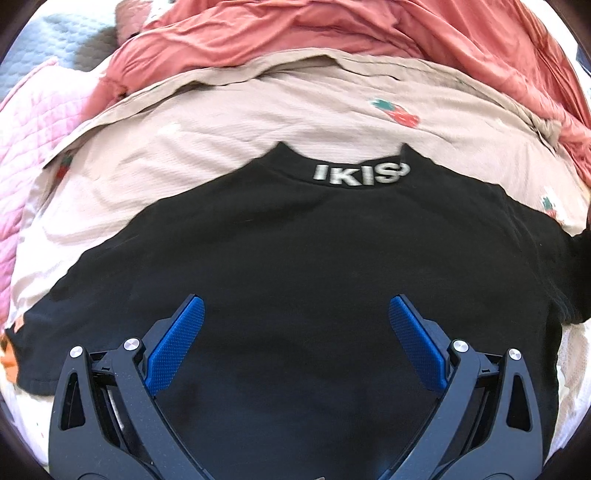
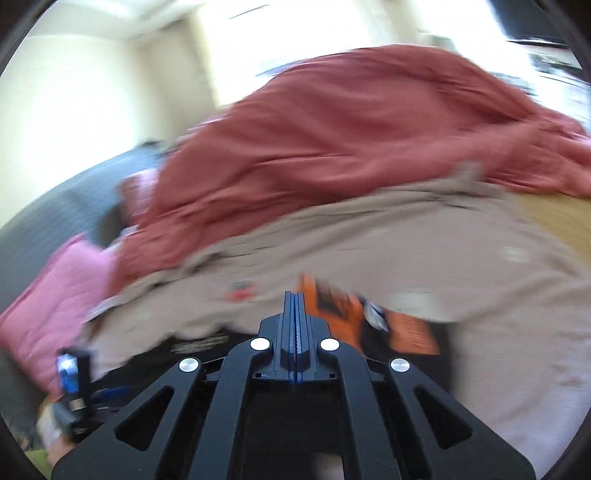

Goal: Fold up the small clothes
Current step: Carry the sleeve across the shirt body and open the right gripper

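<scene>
A black T-shirt (image 1: 295,240) lies flat on a beige sheet (image 1: 221,122), with its collar and grey lettering (image 1: 356,173) at the far end. My left gripper (image 1: 295,314) hangs over the shirt's middle, open wide, with nothing between its blue pads (image 1: 177,343). The right wrist view is blurred. In it my right gripper (image 2: 293,299) is shut, its fingers pressed together, and I see no cloth between them. Just beyond its tips lies an orange and black piece of cloth (image 2: 336,310). An edge of the black shirt (image 2: 192,347) shows to the left.
A crumpled salmon blanket (image 1: 295,33) is heaped behind the sheet and fills the back of the right wrist view (image 2: 332,140). A pink quilt (image 1: 33,140) lies at the left, grey bedding (image 1: 48,33) beyond it. The sheet has small strawberry prints (image 1: 399,110).
</scene>
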{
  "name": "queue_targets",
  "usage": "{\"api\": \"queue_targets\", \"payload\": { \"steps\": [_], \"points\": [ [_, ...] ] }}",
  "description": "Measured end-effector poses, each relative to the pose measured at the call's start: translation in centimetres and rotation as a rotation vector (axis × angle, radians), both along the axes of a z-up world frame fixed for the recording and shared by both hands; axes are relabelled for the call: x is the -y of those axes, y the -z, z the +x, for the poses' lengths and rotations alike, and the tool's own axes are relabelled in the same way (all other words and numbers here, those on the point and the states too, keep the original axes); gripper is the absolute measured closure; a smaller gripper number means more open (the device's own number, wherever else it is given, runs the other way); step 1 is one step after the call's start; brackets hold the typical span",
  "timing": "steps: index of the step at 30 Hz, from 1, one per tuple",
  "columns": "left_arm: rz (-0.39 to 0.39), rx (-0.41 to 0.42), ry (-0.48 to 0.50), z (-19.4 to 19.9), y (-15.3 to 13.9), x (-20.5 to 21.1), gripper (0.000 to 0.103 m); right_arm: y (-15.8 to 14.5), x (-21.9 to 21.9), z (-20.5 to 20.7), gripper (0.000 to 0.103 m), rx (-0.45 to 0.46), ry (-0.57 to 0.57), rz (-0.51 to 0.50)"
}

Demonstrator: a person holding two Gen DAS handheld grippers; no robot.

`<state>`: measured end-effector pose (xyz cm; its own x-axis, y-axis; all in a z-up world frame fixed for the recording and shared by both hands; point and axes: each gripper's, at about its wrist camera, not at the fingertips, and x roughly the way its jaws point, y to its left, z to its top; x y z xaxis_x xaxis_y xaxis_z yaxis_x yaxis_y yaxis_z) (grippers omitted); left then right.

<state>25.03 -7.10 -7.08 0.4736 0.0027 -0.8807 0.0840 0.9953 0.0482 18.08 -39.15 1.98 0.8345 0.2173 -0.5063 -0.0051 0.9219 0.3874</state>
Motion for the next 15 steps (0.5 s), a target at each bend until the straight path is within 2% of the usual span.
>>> {"api": "queue_targets", "payload": {
  "steps": [2,4,6,8,10,12,13,14,15],
  "points": [
    [-0.008,-0.001,-0.023,-0.2,-0.1,-1.5,0.009,0.3,-5.3,1.3,0.103,-0.012,-0.131,-0.026],
    [-0.015,-0.006,-0.050,-0.3,0.1,-2.9,0.009,1.0,-9.2,2.0,0.103,-0.022,-0.204,-0.066],
    [-0.029,-0.014,-0.067,-0.3,0.3,-4.0,0.009,2.6,-12.4,2.7,0.103,-0.069,-0.270,-0.099],
    [-0.043,-0.023,-0.078,-0.6,0.5,-4.8,0.009,3.7,-13.6,3.1,0.103,-0.111,-0.302,-0.106],
    [-0.065,-0.029,-0.067,-0.8,0.5,-4.9,0.009,4.3,-13.2,3.2,0.096,-0.139,-0.291,-0.117],
    [-0.078,-0.029,-0.046,-0.9,0.4,-4.2,0.009,4.2,-10.9,3.1,0.078,-0.140,-0.236,-0.108],
    [-0.092,-0.030,-0.025,-0.8,0.2,-3.4,0.009,4.2,-9.4,3.1,0.073,-0.146,-0.192,-0.120],
    [-0.101,-0.030,-0.011,-0.8,0.1,-2.8,0.009,4.3,-8.5,3.2,0.068,-0.155,-0.157,-0.146],
    [-0.114,-0.032,0.007,-0.7,-0.1,-1.9,0.009,4.3,-6.6,3.0,0.067,-0.166,-0.089,-0.209]
  ]
}}
